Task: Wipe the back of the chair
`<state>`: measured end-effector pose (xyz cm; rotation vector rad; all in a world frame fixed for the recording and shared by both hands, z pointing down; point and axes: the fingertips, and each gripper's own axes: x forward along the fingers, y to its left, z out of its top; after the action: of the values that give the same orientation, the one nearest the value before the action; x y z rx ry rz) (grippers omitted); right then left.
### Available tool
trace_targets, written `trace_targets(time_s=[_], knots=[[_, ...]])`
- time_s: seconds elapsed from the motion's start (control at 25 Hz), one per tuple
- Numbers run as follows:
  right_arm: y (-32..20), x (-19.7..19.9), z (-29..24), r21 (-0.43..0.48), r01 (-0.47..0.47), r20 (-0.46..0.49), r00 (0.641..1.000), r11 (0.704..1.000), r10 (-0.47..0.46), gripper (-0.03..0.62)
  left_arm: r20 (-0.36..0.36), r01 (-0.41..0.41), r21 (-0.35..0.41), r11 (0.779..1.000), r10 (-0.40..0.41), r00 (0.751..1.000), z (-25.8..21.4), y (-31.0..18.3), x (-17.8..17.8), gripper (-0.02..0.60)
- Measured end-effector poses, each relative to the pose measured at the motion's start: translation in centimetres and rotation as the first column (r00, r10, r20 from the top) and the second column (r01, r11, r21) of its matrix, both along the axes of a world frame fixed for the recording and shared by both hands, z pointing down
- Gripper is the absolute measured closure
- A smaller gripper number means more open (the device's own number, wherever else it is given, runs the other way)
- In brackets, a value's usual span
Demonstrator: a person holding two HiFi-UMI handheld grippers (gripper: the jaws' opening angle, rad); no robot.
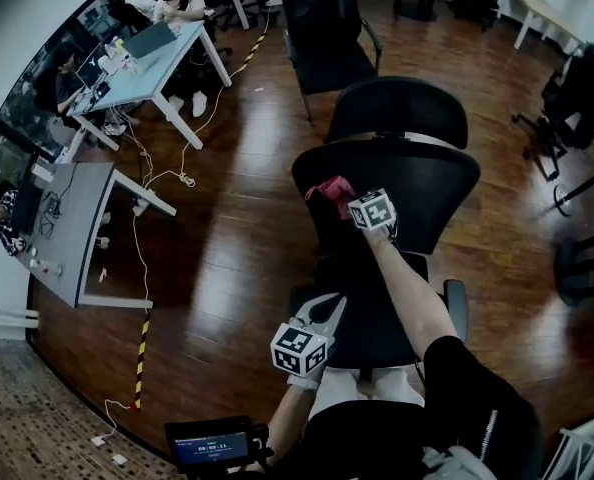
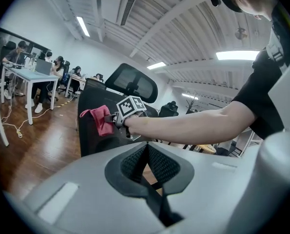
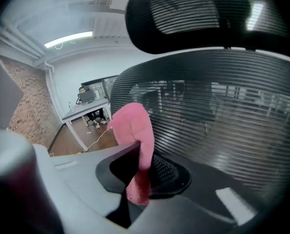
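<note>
A black mesh office chair stands in front of me, with its backrest (image 1: 422, 183) under a headrest (image 1: 402, 108). My right gripper (image 1: 342, 204) is shut on a pink cloth (image 1: 328, 190) and holds it at the upper left part of the backrest. In the right gripper view the cloth (image 3: 136, 130) hangs folded between the jaws of the right gripper (image 3: 137, 156), close to the mesh backrest (image 3: 213, 111). My left gripper (image 1: 333, 305) hangs low over the seat with its jaws together and nothing in them. The left gripper view shows the left gripper (image 2: 146, 148), the cloth (image 2: 102, 120) and the backrest (image 2: 92, 135).
A second black chair (image 1: 327, 28) stands behind this one, and another chair (image 1: 577, 98) is at the right. Desks (image 1: 152, 63) with seated people line the left wall, with a grey desk (image 1: 77, 228) nearer. Cables (image 1: 142, 223) and striped tape (image 1: 140, 353) lie on the wood floor.
</note>
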<state>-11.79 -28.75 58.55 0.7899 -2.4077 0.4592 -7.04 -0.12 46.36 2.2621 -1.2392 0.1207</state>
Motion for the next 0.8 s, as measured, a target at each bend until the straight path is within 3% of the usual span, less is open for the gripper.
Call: trace_targets(time_s=[0.4, 0.8], knots=[[-2.6, 15.1, 0.3, -0.008, -0.197, 0.015, 0.98, 0.98, 0.197, 0.553, 0.006, -0.132, 0.001, 0.991, 0.132, 0.991, -0.4, -1.5, 7.2, 0.589], [-4.0, 31.9, 1.3, -0.008, -0.424, -0.011, 0.906, 0.906, 0.424, 0.551, 0.013, -0.228, -0.016, 0.974, 0.228, 0.974, -0.1, -1.5, 13.1, 0.589]])
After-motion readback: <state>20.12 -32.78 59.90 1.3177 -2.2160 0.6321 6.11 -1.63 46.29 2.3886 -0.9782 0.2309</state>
